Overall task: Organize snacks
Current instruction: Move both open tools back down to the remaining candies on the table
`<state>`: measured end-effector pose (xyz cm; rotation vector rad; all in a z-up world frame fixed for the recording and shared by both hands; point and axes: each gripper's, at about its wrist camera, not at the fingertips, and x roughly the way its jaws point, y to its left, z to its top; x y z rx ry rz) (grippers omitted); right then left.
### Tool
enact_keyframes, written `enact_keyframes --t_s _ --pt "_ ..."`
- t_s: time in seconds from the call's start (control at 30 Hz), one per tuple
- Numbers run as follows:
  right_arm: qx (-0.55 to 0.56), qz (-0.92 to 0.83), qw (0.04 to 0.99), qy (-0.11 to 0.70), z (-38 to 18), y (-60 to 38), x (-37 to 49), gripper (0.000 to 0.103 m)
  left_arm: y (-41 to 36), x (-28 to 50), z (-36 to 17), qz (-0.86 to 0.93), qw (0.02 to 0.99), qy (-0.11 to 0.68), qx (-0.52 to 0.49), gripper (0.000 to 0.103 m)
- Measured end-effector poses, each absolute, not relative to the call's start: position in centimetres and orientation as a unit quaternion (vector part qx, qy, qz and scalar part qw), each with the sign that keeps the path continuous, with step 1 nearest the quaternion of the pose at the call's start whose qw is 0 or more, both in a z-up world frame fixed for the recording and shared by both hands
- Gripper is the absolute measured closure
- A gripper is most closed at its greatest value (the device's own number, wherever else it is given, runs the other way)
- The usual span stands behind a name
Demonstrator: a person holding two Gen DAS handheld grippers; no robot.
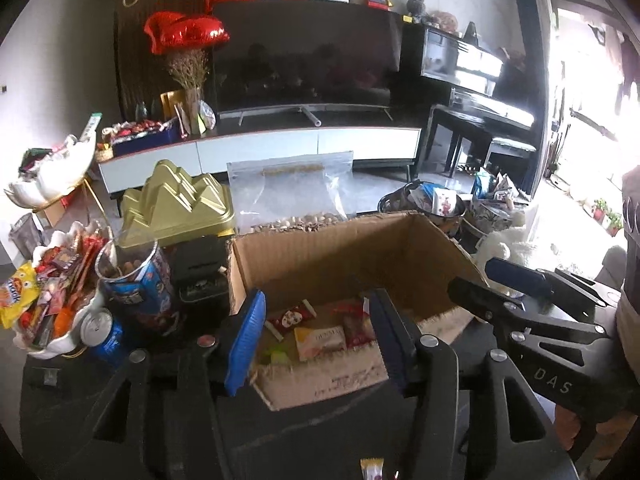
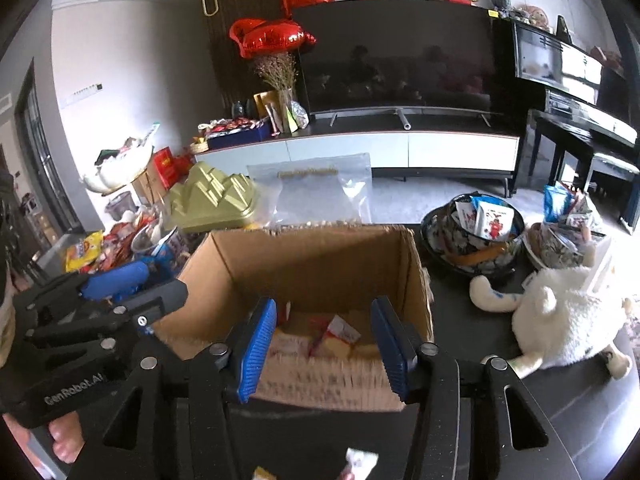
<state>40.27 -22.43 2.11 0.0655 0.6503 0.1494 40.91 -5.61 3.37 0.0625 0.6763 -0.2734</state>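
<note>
Left hand-held gripper [image 1: 318,338]: released, blue pads apart, nothing between them, poised over the near edge of the cardboard box [image 1: 404,248]. Right hand-held gripper [image 2: 324,344]: same state, released and empty, over the same near edge of the box, just right of the left one.

Box stands open on the dark tabletop [image 2: 472,392]. Snack packets [image 1: 320,336] lie on the box floor: a red-and-white wrapper, a pale yellow packet, a red one beside it. A further small packet [image 2: 360,460] sits on the tabletop in front of the box, under the right hand-held gripper; blurred, can't read it.

Left of the box: blue snack cup [image 1: 136,280], blue drink can [image 1: 102,332], white dish piled with mixed snacks [image 1: 52,300]. Behind-left of the box: gold mountain-shaped tin [image 1: 180,204]. Directly behind the box: clear zip bag [image 1: 290,188] with nuts at its bottom. Right of the box: patterned bowl with packets [image 2: 476,228], a second patterned bowl [image 2: 560,236] further right, and a white plush toy [image 2: 560,316] lying on the tabletop.
</note>
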Motion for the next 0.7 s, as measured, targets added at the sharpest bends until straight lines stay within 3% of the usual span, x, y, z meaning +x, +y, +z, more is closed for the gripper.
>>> enact_keyframes --t_s 0.7 --pt "0.037 0.082 0.951 0.296 1.1 -22.0 29.3 0.052 -5.4 30.8 3.1 -0.145 0.942 0.302 0.034 0.049"
